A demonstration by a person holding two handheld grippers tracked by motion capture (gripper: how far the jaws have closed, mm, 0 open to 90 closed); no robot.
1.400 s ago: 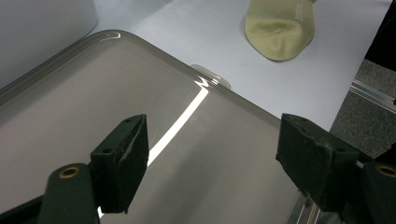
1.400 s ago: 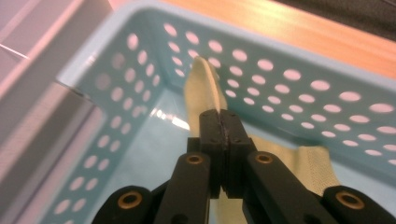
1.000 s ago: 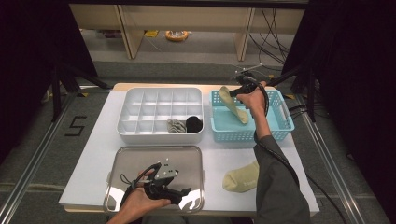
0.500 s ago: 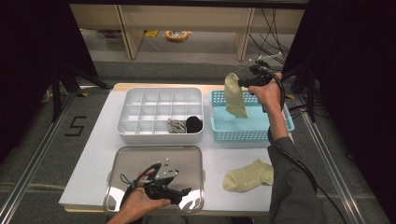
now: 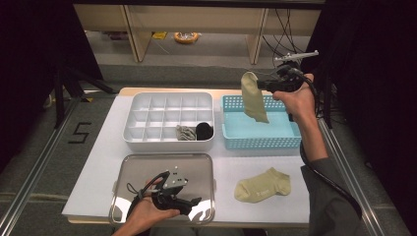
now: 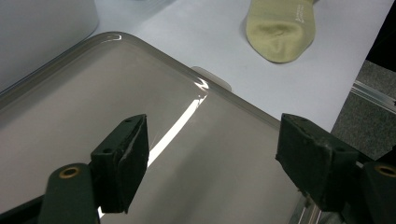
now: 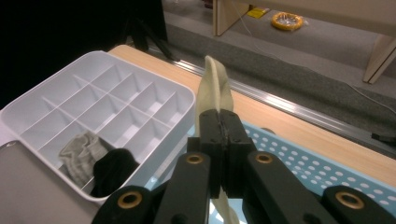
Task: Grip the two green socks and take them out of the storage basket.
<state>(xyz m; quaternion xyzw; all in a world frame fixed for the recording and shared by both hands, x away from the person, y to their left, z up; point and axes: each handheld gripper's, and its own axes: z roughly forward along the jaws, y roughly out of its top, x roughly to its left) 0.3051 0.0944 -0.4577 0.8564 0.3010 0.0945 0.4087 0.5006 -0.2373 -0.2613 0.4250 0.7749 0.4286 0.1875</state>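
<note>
My right gripper is shut on a yellow-green sock, which hangs in the air above the blue perforated basket. In the right gripper view the sock sticks up past the pressed-together jaws of that gripper. A second yellow-green sock lies flat on the white table near its front edge, and its toe end lies beyond the tray. My left gripper rests low over the steel tray, open with nothing between its jaws.
A white divided organiser stands left of the basket, holding a grey sock and a black sock in its front compartments. A wooden shelf unit and cables stand beyond the table. Metal rails run along both sides.
My right gripper has lifted the sock out of the basket, up and away from the person. The left gripper stayed still over the tray.
</note>
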